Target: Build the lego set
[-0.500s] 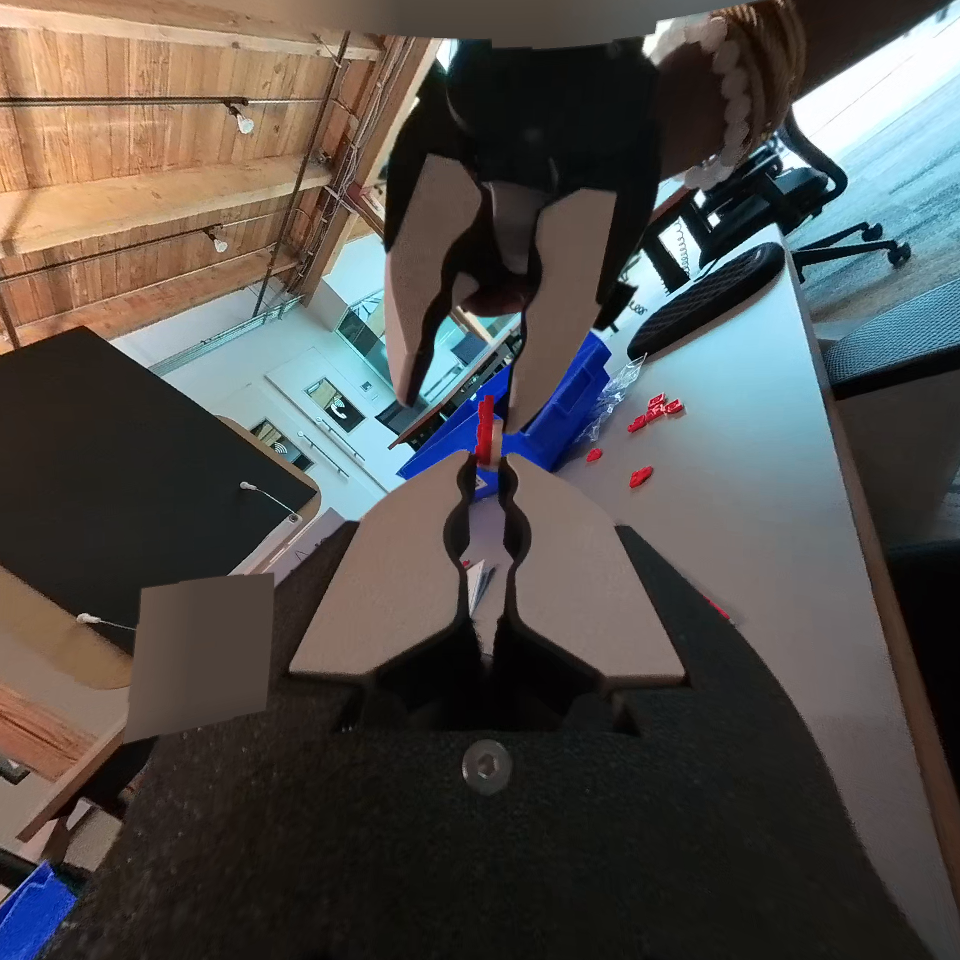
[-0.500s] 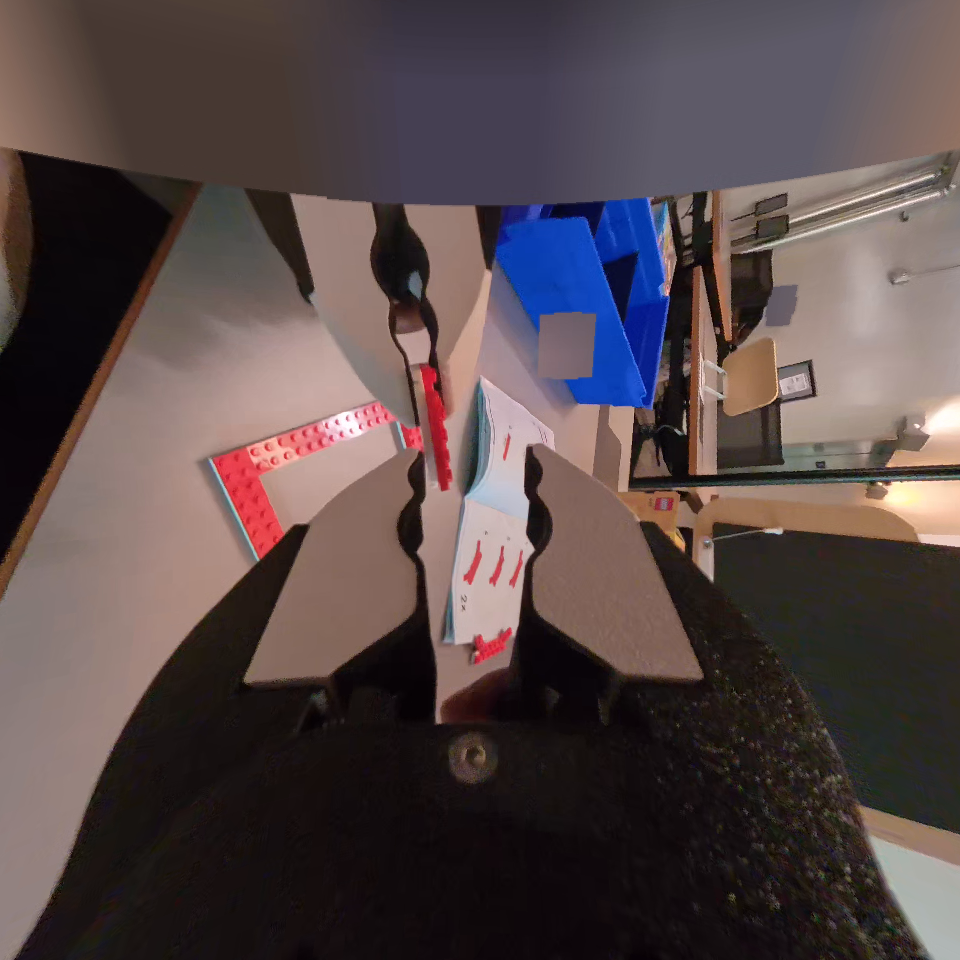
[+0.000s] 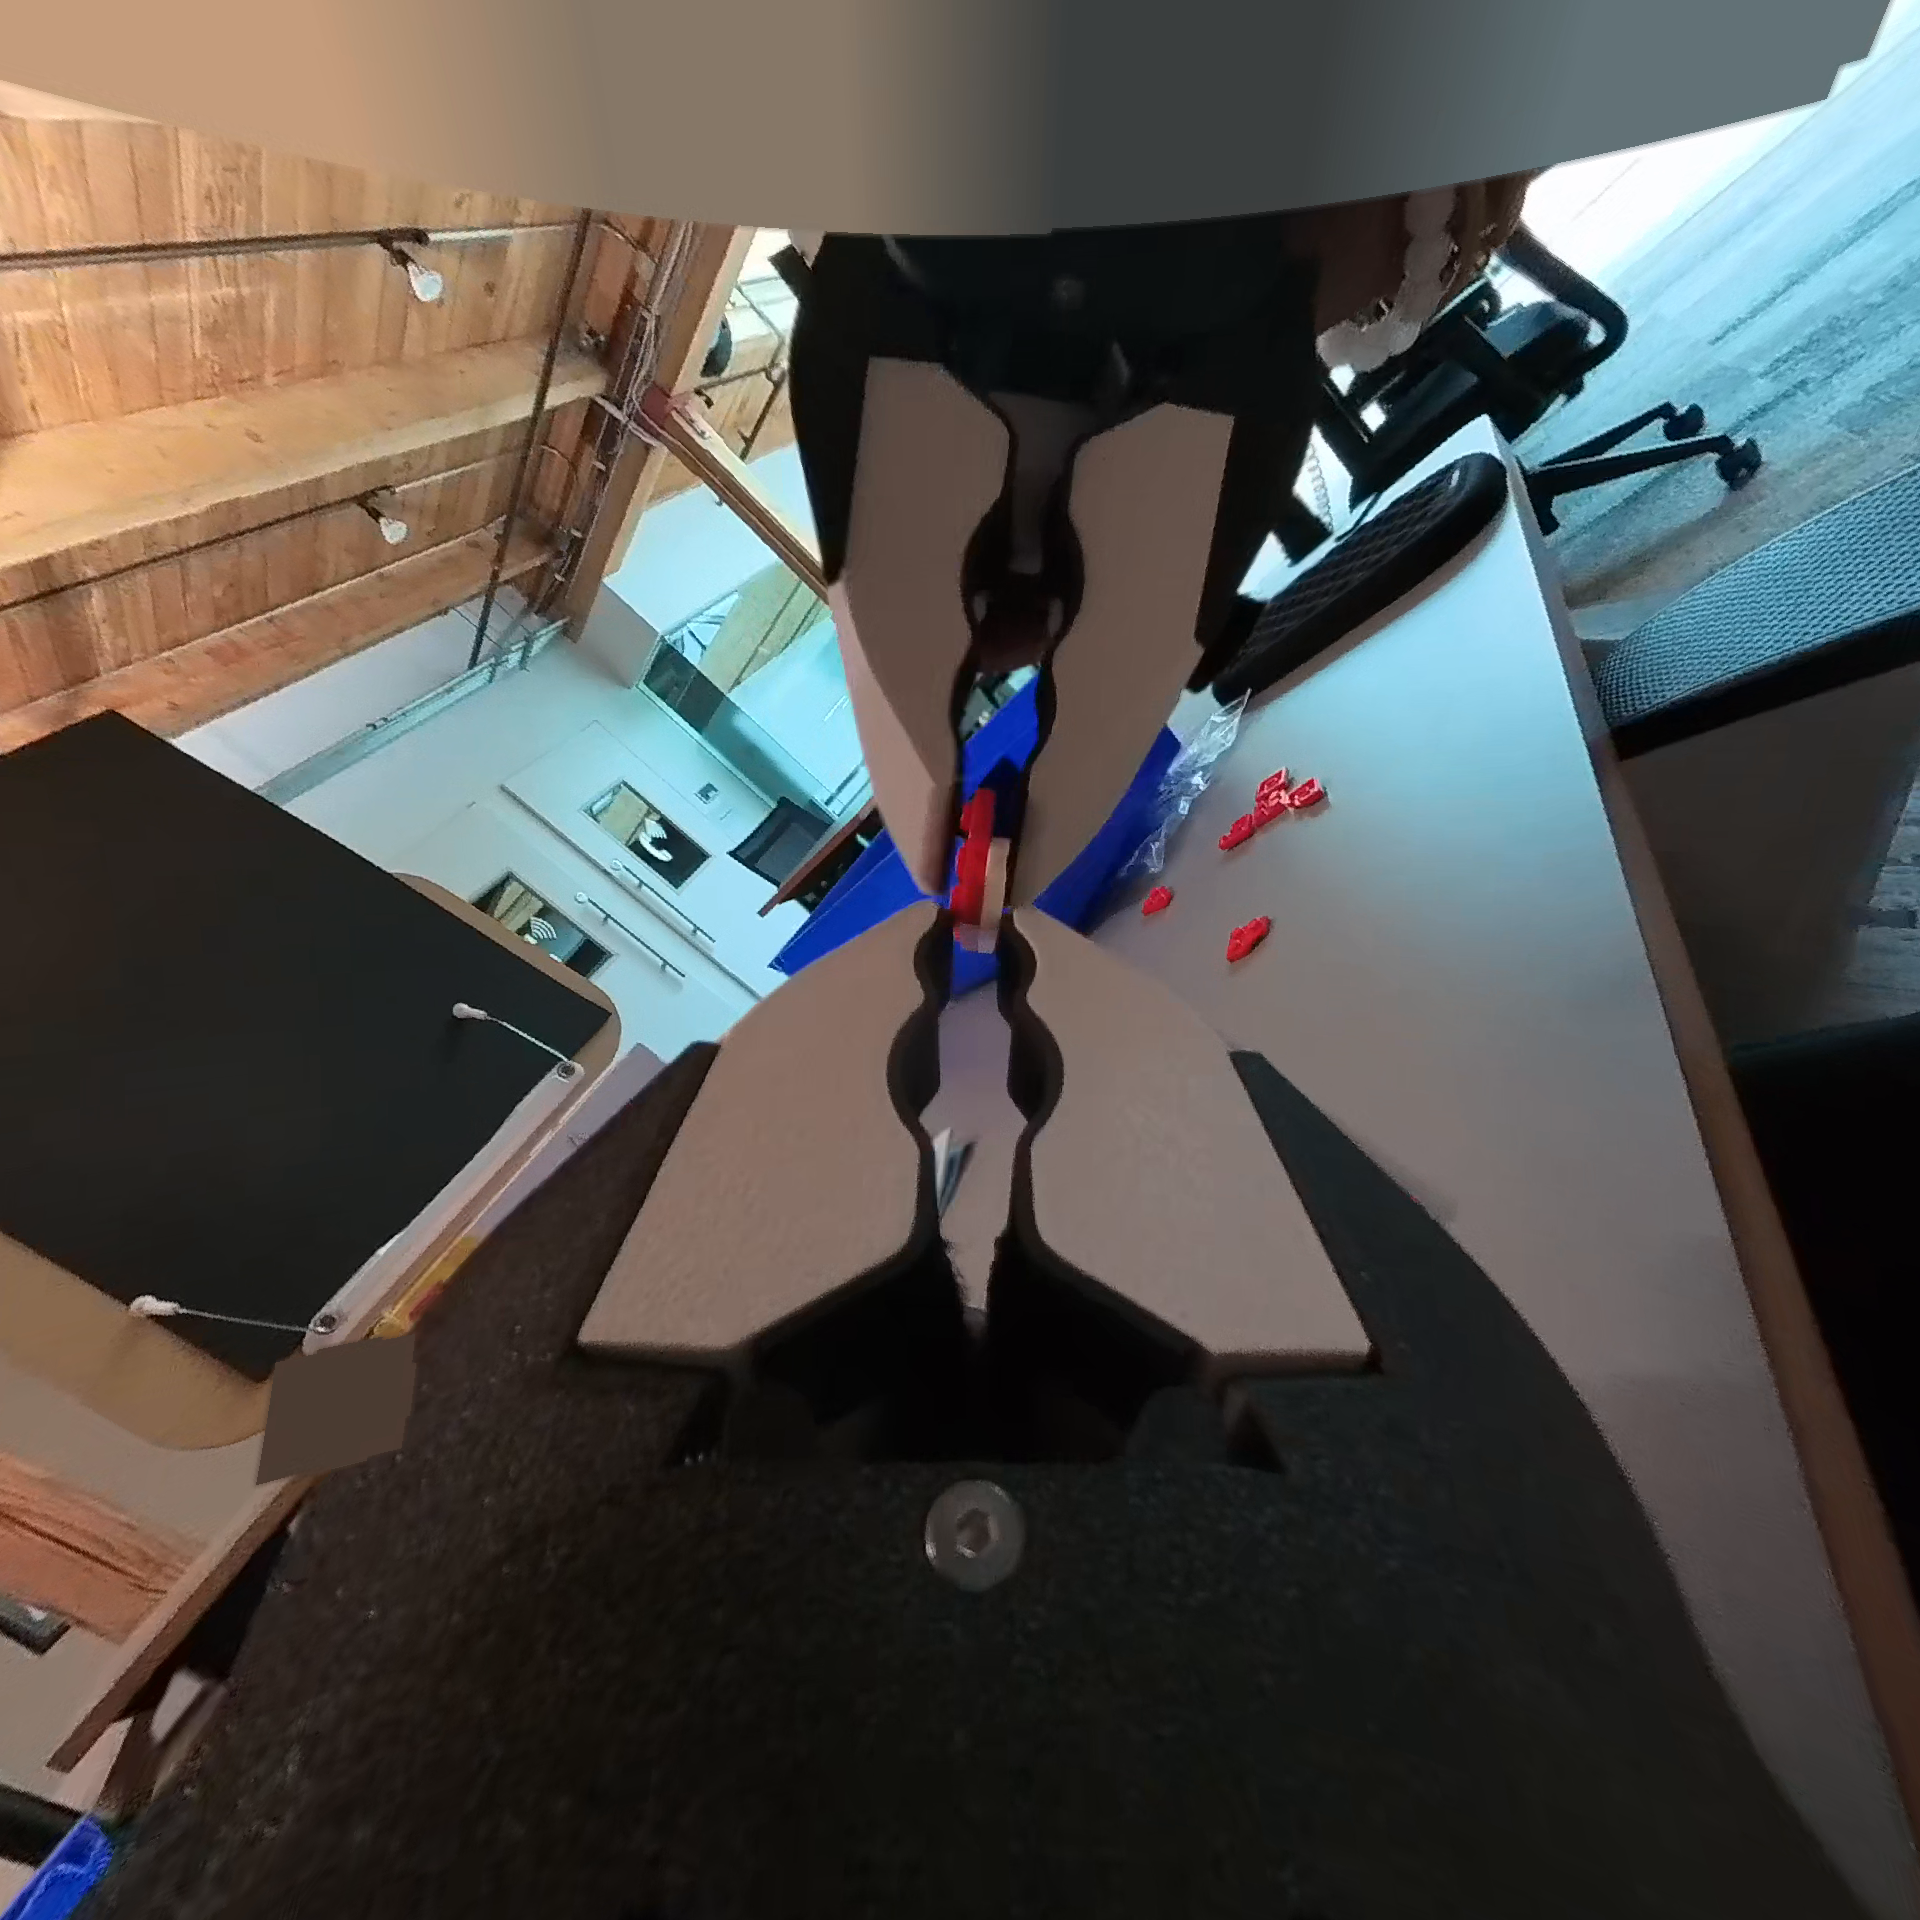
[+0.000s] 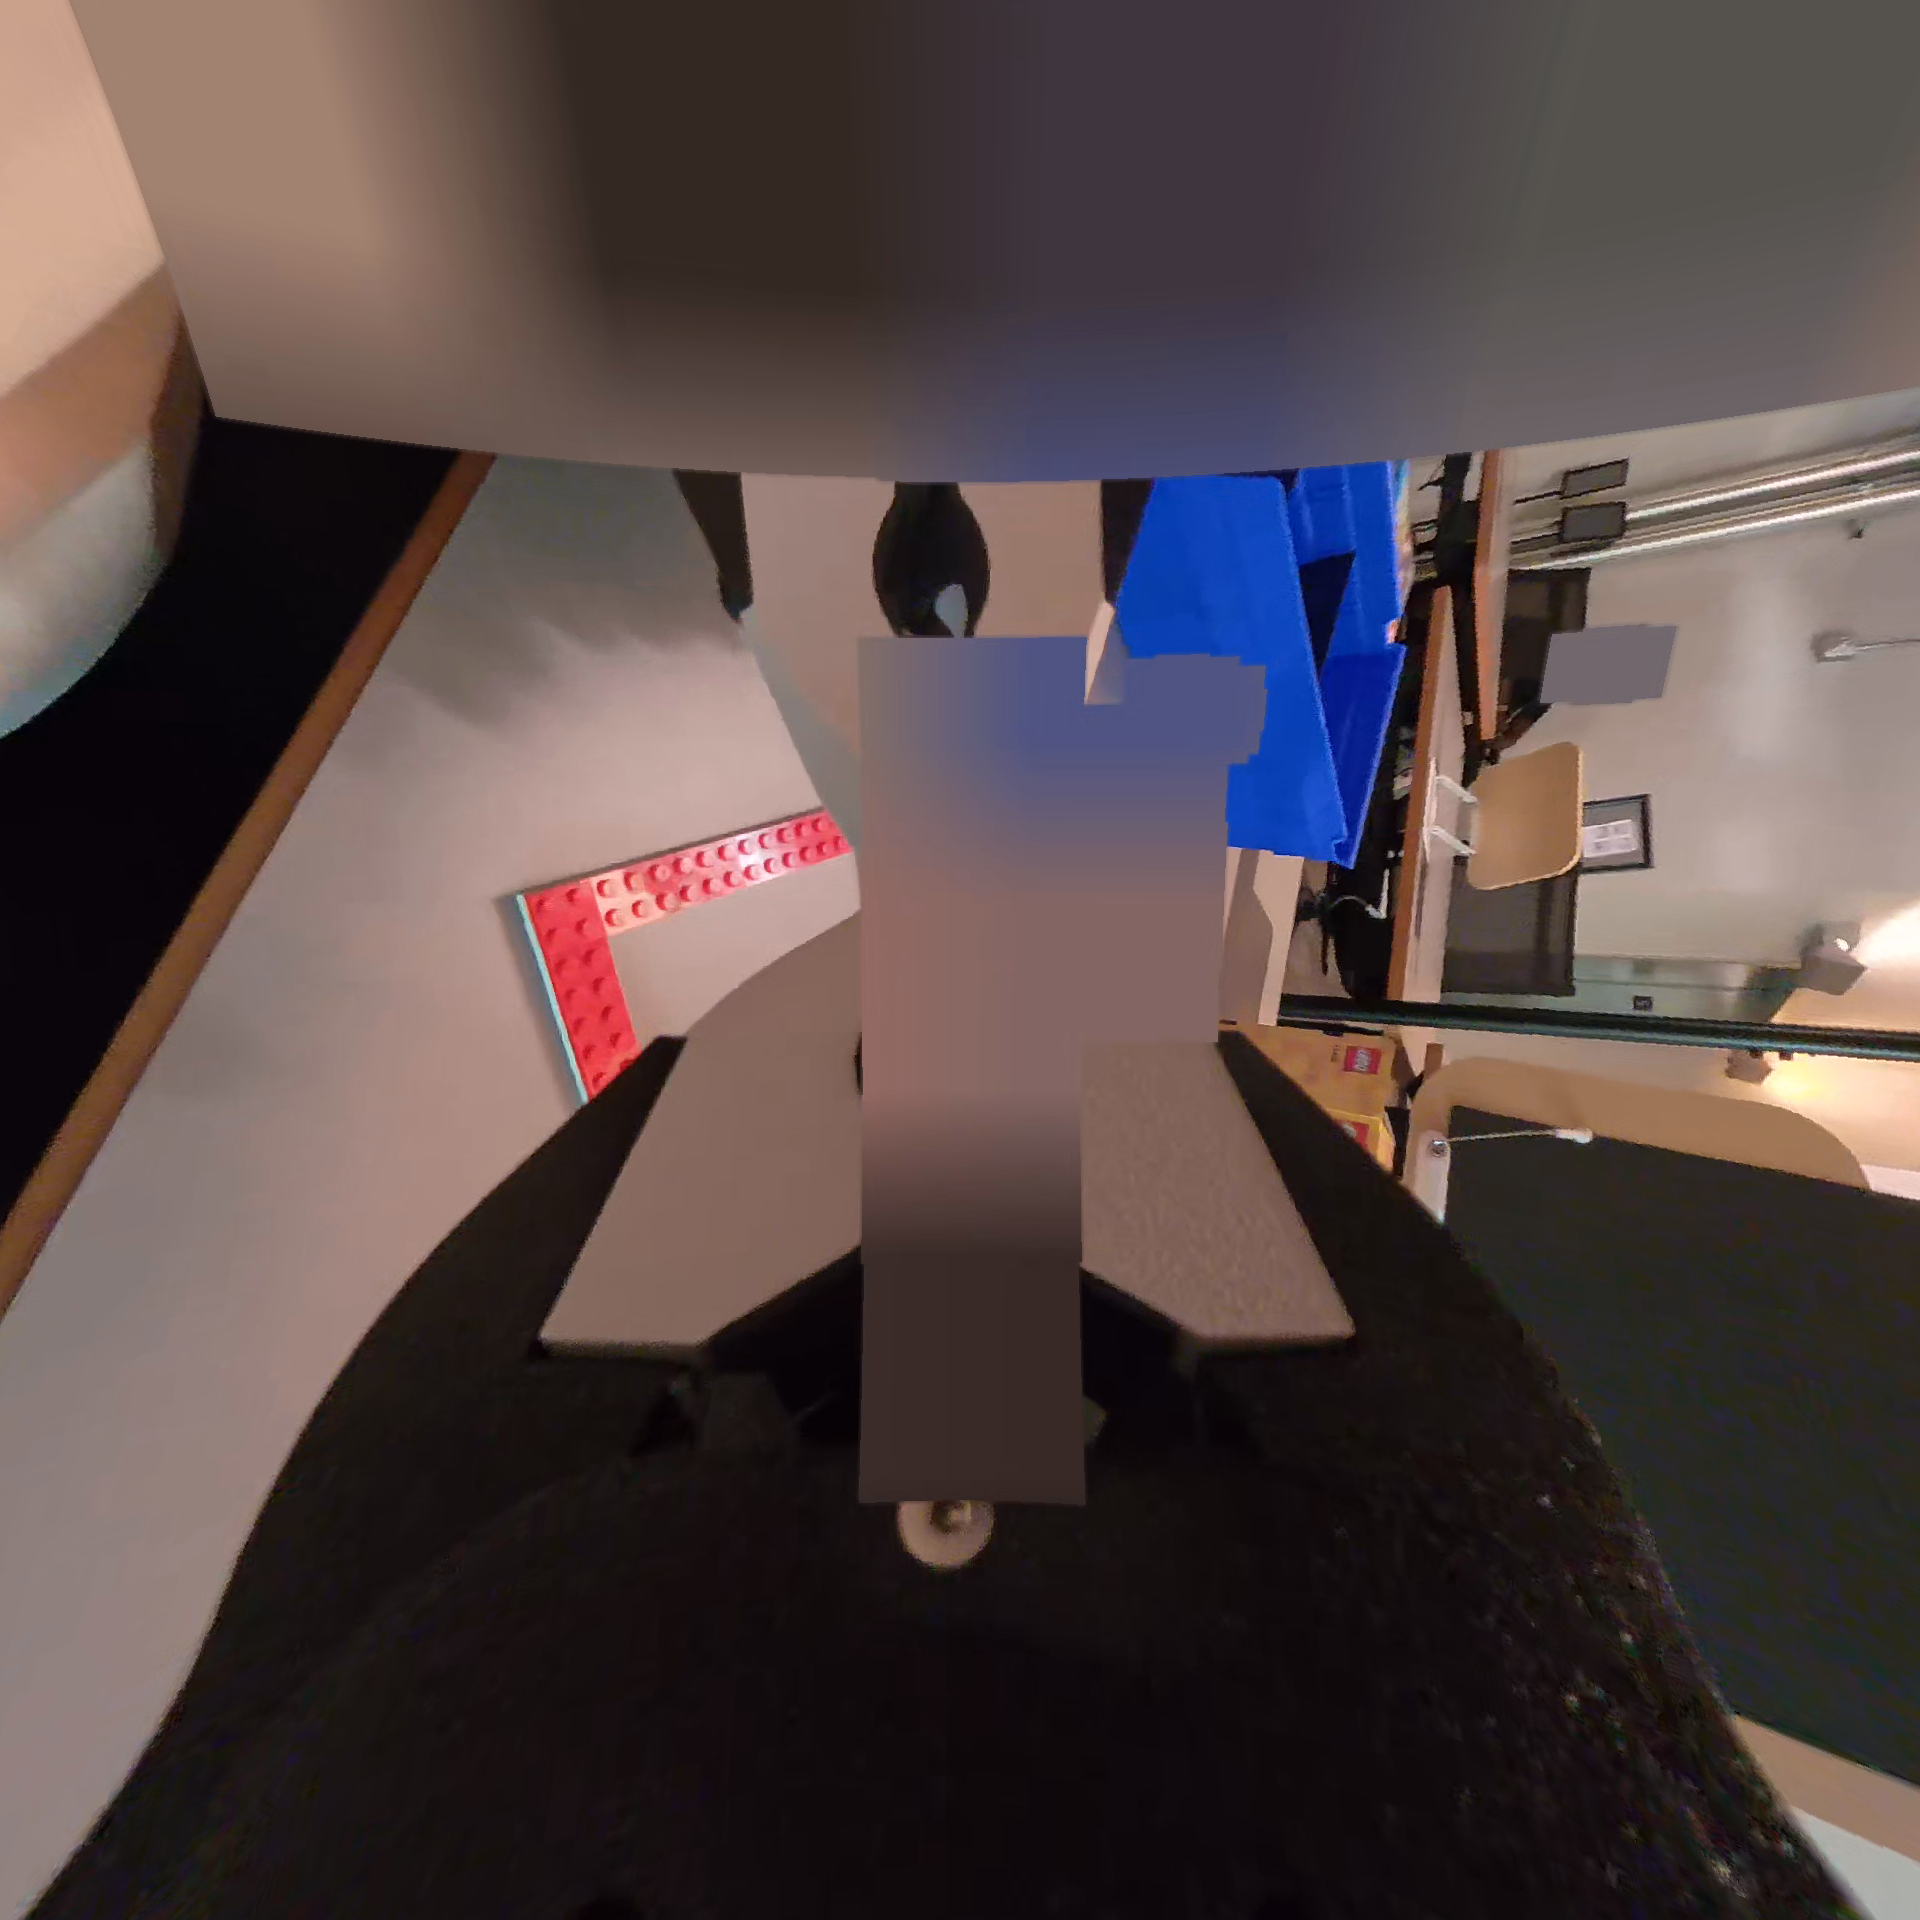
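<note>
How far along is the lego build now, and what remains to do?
Done: a red L-shaped plate frame lies joined on the table. In hand: the left gripper is shut on a small red piece; the right gripper flanks it, grip unclear. Left: loose red pieces lie unused, so most probably remains.

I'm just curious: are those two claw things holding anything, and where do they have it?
A small red lego piece, pinched at opposite ends: the left gripper has its near end, the right gripper its far end.
</note>
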Demonstrator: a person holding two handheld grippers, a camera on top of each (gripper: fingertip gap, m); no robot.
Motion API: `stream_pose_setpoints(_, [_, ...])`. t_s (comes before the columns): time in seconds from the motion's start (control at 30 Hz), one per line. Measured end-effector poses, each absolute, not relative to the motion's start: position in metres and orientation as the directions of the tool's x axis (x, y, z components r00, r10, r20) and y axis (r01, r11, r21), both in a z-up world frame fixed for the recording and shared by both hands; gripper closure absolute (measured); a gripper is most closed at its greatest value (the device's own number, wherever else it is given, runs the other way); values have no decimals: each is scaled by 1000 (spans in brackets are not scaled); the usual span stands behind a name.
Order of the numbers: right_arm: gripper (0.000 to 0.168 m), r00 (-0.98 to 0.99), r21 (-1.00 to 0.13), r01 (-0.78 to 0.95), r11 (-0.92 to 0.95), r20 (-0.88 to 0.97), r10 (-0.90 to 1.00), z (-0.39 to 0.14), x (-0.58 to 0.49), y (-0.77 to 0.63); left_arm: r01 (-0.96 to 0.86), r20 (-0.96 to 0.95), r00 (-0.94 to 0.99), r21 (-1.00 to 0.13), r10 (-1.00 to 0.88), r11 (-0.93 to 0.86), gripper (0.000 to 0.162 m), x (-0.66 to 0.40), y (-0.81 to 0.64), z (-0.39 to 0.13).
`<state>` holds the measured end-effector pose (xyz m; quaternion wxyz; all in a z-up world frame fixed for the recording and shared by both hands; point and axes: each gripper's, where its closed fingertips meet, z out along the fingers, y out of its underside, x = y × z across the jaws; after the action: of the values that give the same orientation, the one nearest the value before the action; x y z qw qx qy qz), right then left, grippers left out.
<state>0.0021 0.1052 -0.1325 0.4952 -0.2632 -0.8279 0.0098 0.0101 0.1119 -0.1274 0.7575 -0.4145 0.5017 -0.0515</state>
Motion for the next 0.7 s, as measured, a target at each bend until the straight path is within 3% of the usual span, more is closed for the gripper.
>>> stream_pose_setpoints(0.07, [135, -331, -314, 455, 833, 809, 486, -125, 6, 111, -340, -723, 482, -675, -495, 655, 155, 10, 111, -128])
stream_pose_setpoints(0.17, [138, -329, -341, 451, 825, 795, 509, -125, 13, 113, -331, -719, 482, -678, -500, 656, 155, 9, 111, -129])
stream_pose_setpoints(0.27, [139, -361, -274, 451, 849, 814, 455, -137, 10, 112, -275, -695, 487, -697, -530, 662, 155, 12, 106, -124])
stream_pose_setpoints(0.33, [159, -351, -249, 441, 862, 836, 422, -139, 6, 111, -262, -700, 474, -692, -535, 673, 155, 15, 102, -123])
stream_pose_setpoints(0.47, [160, -326, -259, 457, 851, 841, 431, -137, 6, 114, -274, -707, 481, -683, -519, 677, 154, 15, 104, -123])
stream_pose_setpoints(0.6, [160, -283, -153, 541, 827, 893, 351, -132, 15, 136, -257, -663, 537, -718, -522, 647, 144, 9, 112, -119])
stream_pose_setpoints(0.7, [159, -295, 13, 624, 781, 930, 220, -133, 26, 151, -292, -646, 550, -742, -529, 603, 139, 4, 121, -123])
